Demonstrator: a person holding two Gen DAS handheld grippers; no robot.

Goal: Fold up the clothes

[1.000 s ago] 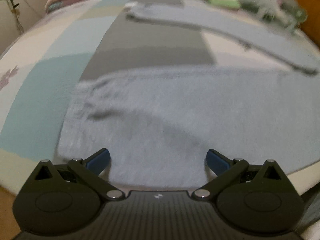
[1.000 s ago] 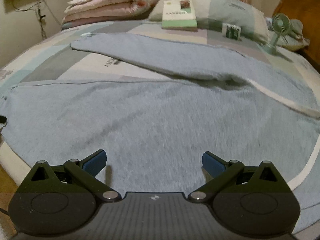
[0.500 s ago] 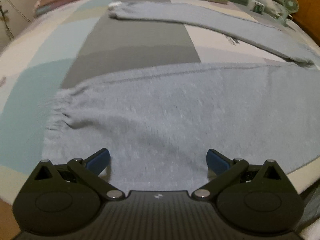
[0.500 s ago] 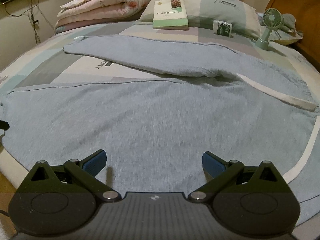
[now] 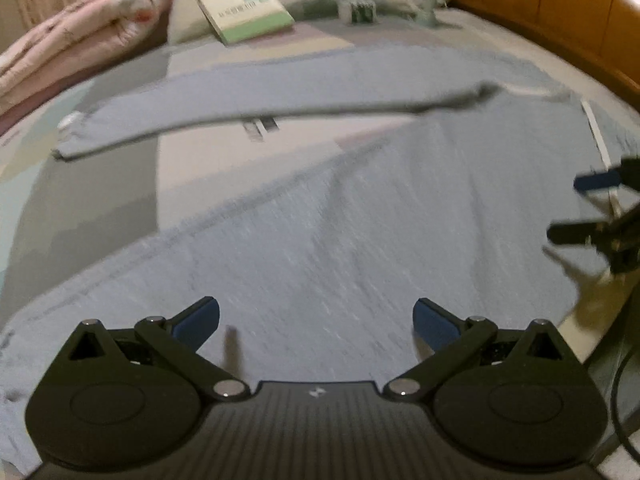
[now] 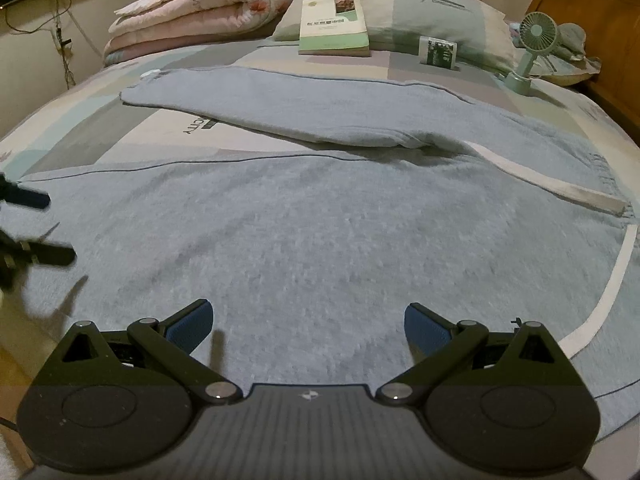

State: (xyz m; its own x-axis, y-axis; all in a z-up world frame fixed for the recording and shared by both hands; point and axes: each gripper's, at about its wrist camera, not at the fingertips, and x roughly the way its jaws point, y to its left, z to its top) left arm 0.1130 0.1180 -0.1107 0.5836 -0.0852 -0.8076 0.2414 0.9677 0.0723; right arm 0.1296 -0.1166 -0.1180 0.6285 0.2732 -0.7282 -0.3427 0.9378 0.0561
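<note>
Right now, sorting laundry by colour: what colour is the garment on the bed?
Light blue-grey garment with white trim; right wrist view.

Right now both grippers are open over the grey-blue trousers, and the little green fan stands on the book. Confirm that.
One thing is off: the fan stands on the bedspread beside the pillow, not on the book, as the right wrist view shows. Both grippers, left and right, are open over the trousers.

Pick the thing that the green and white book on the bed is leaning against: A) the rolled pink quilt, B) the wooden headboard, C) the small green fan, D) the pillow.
D: in the right wrist view the book lies propped on the pillow, with the pink quilt off to its left and the fan farther right.
</note>
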